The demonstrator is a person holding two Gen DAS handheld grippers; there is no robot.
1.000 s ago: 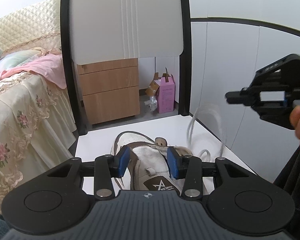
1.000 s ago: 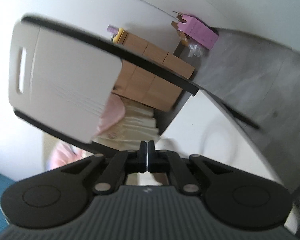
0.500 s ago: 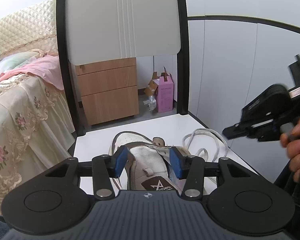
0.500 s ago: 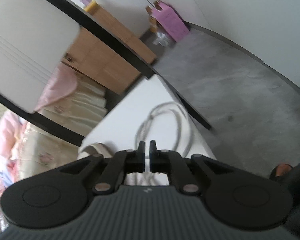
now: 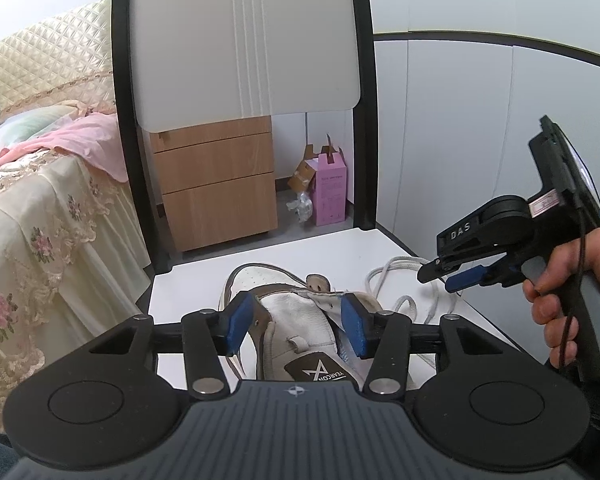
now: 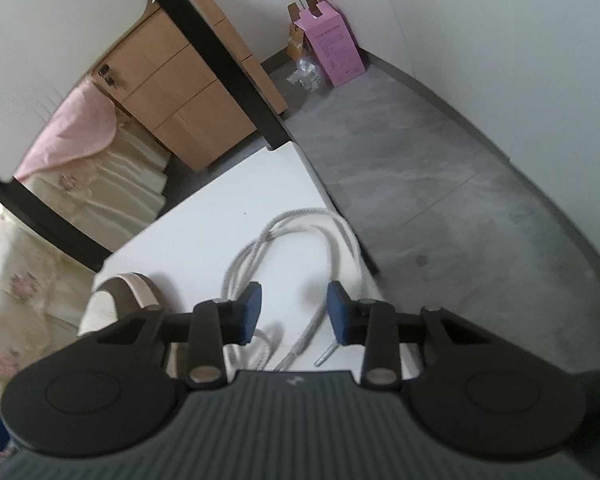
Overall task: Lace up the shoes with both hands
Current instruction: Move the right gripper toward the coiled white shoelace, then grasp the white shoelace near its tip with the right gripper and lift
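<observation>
Shoe [image 5: 296,332] sits between the opening left tongs [image 5: 296,322]; opening right tongs [image 6: 294,312] hover above its loose lace [image 6: 300,232].

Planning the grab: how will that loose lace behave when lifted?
The lace lies in slack loops on the white seat, so it is probably floppy and will drape. It looks thin, so likely light. Its stiff-looking tip may be the easiest part to pinch.

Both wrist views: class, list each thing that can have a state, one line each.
Shoe: unlaced, flat on the white table.
Lace: loose, looped beside the shoe.
Left gripper: opening, astride the shoe.
Right gripper: opening, empty, above the lace.
Drawers: closed.
Pink box: open-topped.
</observation>
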